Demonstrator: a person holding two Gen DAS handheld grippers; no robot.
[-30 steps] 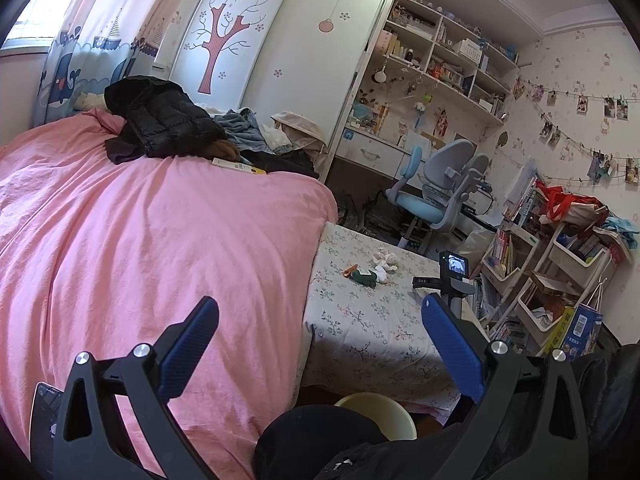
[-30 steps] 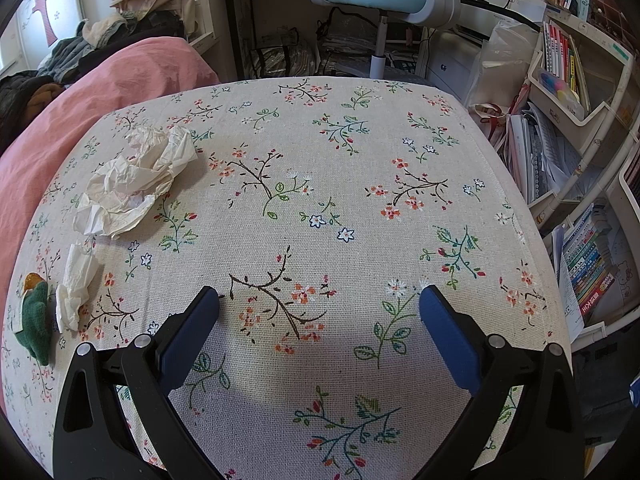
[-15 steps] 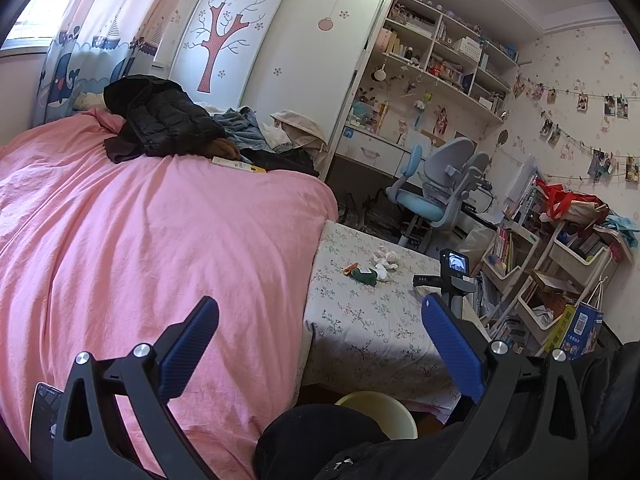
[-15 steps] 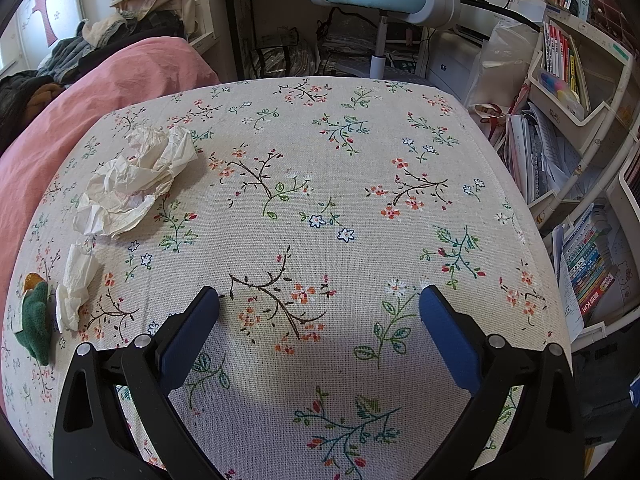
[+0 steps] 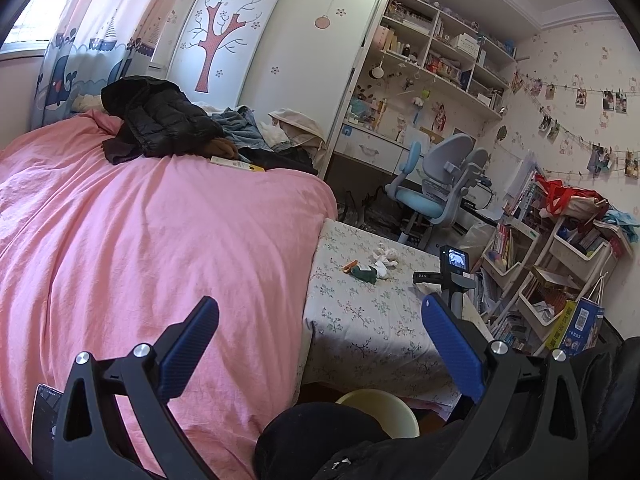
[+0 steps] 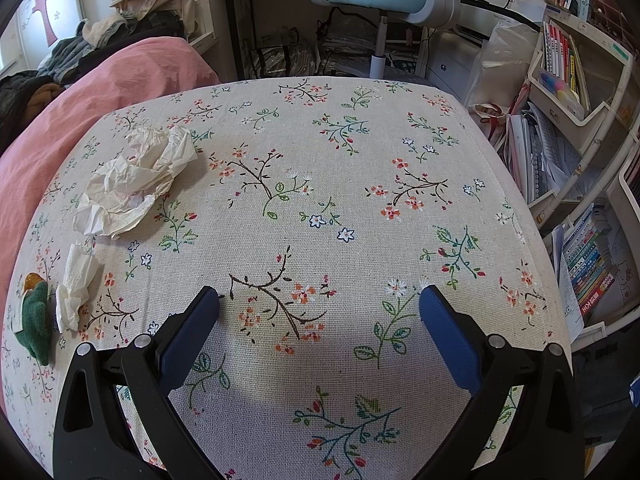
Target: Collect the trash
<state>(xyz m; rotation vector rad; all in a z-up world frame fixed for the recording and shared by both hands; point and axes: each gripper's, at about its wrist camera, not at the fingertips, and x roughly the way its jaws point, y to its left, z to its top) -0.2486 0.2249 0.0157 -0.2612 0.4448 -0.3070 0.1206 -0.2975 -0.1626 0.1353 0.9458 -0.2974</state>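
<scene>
Crumpled white paper (image 6: pixel 136 182) lies at the left of the floral tablecloth (image 6: pixel 340 152). A twisted white tissue (image 6: pixel 76 284) and a green wrapper (image 6: pixel 36 320) with an orange scrap (image 6: pixel 31 281) lie nearer, at the left edge. My right gripper (image 6: pixel 319 304) is open and empty, low over the cloth, to the right of the trash. My left gripper (image 5: pixel 320 312) is open and empty, held back over the bed edge; the trash (image 5: pixel 380 262) looks small on the table (image 5: pixel 360 316) ahead of it. A pale yellow bin (image 5: pixel 380 410) sits below, partly hidden.
A pink bed (image 5: pixel 140 240) with piled clothes (image 5: pixel 160 120) borders the table's left side. A blue desk chair (image 5: pixel 436 196) stands beyond the table. Shelves with books (image 6: pixel 568 64) crowd the right side. A small camera on a stand (image 5: pixel 454 264) is by the table's right edge.
The left wrist view has shifted slightly, so the table and trash sit a bit higher in it. The right gripper and the trash have not moved.
</scene>
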